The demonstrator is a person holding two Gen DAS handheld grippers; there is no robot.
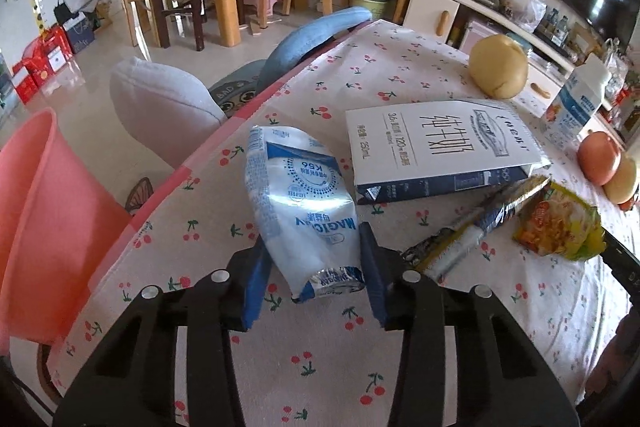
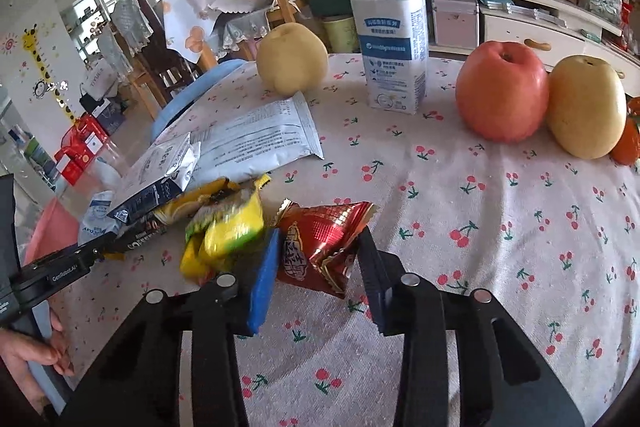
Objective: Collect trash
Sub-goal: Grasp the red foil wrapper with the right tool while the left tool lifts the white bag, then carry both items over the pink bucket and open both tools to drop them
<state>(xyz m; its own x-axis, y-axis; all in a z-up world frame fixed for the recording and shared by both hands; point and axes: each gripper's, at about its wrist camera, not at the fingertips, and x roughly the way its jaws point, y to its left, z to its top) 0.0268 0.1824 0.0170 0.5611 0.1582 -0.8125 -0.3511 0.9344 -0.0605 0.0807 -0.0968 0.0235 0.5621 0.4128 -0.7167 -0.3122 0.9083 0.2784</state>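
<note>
In the left wrist view my left gripper [image 1: 314,269] is open, its blue pads on either side of a crumpled white-and-blue milk pouch [image 1: 298,211] lying on the cherry-print tablecloth [image 1: 320,355]. A flattened white milk carton [image 1: 436,151], a dark snack wrapper [image 1: 472,231] and a yellow snack bag [image 1: 560,227] lie to the right. In the right wrist view my right gripper [image 2: 318,267] is open around a red foil wrapper [image 2: 320,247] on the cloth. The yellow bag [image 2: 224,227], the carton [image 2: 160,179] and a white flat packet [image 2: 256,139] lie to its left.
A pink bin [image 1: 44,227] stands off the table's left edge. A pear [image 1: 498,65], a white bottle [image 2: 390,31], a red apple [image 2: 502,91] and a second pear [image 2: 584,107] stand on the table. Chairs and a cabinet stand behind.
</note>
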